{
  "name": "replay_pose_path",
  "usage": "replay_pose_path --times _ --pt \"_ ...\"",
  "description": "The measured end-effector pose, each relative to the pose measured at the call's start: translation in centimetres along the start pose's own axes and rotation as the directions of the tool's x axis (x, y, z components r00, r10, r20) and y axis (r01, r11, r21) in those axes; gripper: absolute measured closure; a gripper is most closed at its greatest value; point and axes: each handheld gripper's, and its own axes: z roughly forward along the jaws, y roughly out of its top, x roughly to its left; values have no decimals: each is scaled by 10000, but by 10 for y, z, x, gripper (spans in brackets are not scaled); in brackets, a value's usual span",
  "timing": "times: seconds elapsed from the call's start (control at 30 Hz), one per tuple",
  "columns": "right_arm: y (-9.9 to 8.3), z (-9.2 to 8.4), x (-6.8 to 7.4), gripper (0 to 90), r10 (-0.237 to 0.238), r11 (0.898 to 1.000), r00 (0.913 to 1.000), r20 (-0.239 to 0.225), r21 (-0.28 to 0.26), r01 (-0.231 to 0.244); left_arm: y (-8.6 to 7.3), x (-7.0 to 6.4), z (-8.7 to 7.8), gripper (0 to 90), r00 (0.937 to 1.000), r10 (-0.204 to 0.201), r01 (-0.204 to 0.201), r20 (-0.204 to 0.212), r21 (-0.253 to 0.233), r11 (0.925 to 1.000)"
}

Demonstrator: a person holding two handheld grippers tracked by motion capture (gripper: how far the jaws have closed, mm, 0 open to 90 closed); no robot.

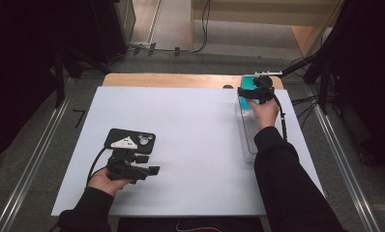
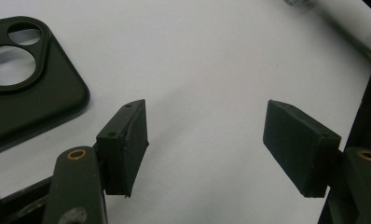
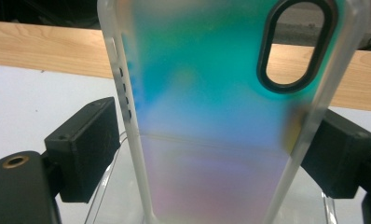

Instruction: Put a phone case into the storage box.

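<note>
The right gripper (image 1: 255,92) stands at the far right of the white worktop (image 1: 195,145), above the far end of a clear plastic tray (image 1: 248,135) that lies along the worktop's right edge; in the right gripper view an iridescent phone case (image 3: 211,116), teal at its top and fading to pink below, stands upright between the fingers (image 3: 83,147), its frosted edges at or just inside both pads, with a slight gap on the left; whether the pads press on it I cannot tell; its oval camera cut-out is at the upper right, and its lower end reaches down into the tray. The left gripper (image 1: 149,170) rests low at the near left of the worktop, fingers (image 2: 125,144) spread wide with nothing but bare worktop between them; a black phone case (image 1: 131,140) lies flat just beyond it, on the worktop, well apart from the tray.
</note>
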Motion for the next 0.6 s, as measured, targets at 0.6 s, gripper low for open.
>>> replay_pose_path --times 0.6 --pt "4 -10 -4 0 -57 9994 9984 -559 334 76 0 0 0 308 10000 -16 16 -12 4 10000"
